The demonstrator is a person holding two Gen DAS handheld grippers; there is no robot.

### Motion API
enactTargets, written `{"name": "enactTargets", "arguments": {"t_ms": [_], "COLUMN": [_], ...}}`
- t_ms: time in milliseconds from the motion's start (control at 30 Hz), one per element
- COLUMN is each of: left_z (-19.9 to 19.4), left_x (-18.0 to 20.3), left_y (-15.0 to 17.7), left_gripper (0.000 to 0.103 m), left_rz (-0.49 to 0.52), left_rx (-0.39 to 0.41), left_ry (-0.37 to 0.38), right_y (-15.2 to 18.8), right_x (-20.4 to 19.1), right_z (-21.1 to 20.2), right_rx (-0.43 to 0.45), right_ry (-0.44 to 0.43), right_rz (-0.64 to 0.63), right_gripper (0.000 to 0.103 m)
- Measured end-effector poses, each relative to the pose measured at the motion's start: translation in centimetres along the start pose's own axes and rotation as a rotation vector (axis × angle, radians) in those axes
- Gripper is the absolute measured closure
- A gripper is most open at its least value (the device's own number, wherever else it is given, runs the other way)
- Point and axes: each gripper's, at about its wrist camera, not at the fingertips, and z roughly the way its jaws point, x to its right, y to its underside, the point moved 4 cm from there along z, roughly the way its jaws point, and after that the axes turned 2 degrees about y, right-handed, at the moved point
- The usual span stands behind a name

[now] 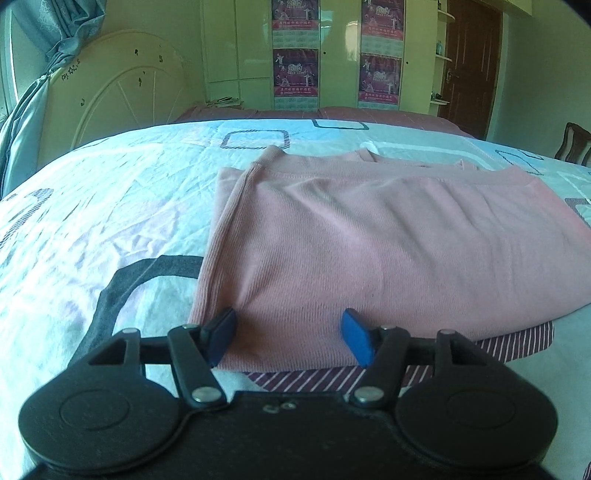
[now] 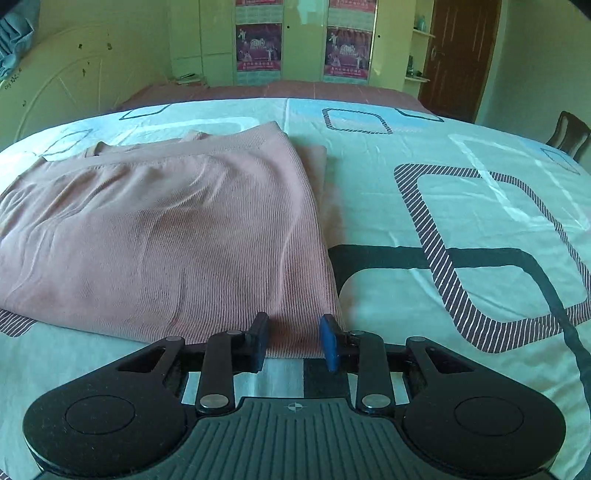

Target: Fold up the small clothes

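Observation:
A pink ribbed garment [image 1: 369, 240] lies folded flat on the patterned bedsheet [image 1: 92, 221], its layers stacked with a seam running along the left side. My left gripper [image 1: 290, 315] is at the garment's near left corner, open wide, with the near hem lying flat between its blue pads [image 1: 354, 336]. In the right wrist view the same garment [image 2: 166, 229] fills the left half. My right gripper [image 2: 293, 319] sits at its near right corner, open with a narrower gap. The hem lies between its pads [image 2: 328, 343], unpinched.
The bedsheet [image 2: 461, 221] spreads to the right of the garment. A white headboard [image 1: 122, 88] and blue curtain [image 1: 55, 29] stand at the left. A wardrobe with posters [image 1: 332, 55] and a brown door [image 1: 469, 66] lie beyond the bed; a wooden chair [image 2: 569, 133] stands at the right.

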Motion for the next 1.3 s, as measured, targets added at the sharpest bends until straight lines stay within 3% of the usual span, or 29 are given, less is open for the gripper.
{"name": "enactTargets", "arguments": {"t_ms": [433,600,667,700,733,767,900,933,967,1033,1233,1267,1300], "left_z": [-0.1,-0.9,-2.8,-4.0,-4.9,-5.5,-3.8,-3.5,-3.3,-2.4,-0.2,0.1,0.4], "left_x": [0.3,-0.2,-1.1,-1.6,-2.0,-2.3,-4.1,-4.5,-4.8,-5.4,-5.6,-5.6,-5.6], "left_y": [0.3,0.6,0.8,1.0,1.3,1.7,3.6,3.7,3.7,3.5,2.3,2.2,1.9], "left_gripper": [0.040,0.040,0.035,0.025,0.025,0.025,0.029,0.029,0.029,0.029,0.033,0.036,0.046], "left_rz": [0.006,-0.017,-0.137,-0.227,-0.291,-0.348,-0.617,-0.688,-0.730,-0.818,-0.854,-0.858,-0.860], "left_rx": [-0.016,-0.008,-0.020,-0.006,0.021,0.041,0.017,0.052,0.072,0.093,0.179,0.193,0.198], "left_ry": [-0.025,0.008,0.028,0.062,0.104,0.128,0.180,0.201,0.223,0.269,0.287,0.279,0.261], "right_y": [0.5,0.3,-0.3,-0.7,-1.4,-2.2,-5.9,-6.8,-7.5,-8.7,-9.3,-9.2,-9.2], "right_x": [-0.3,-0.3,0.2,0.5,0.5,0.4,-2.3,-3.2,-4.0,-5.9,-11.7,-12.6,-13.2], "right_z": [-0.1,-0.3,-0.8,-1.1,-1.6,-2.0,-2.1,-1.8,-1.5,-0.7,1.1,1.4,1.6], "right_rx": [0.012,0.007,0.020,0.037,0.068,0.101,0.160,0.163,0.158,0.135,0.080,0.066,0.055], "right_ry": [0.020,0.018,0.016,0.021,0.037,0.045,-0.050,-0.085,-0.117,-0.186,-0.313,-0.326,-0.334], "right_rz": [-0.033,-0.017,0.060,0.100,0.134,0.147,0.164,0.172,0.181,0.210,0.169,0.156,0.145], "right_gripper": [0.073,0.073,0.072,0.072,0.059,0.036,0.034,0.047,0.073,0.101,0.102,0.102,0.102]}}
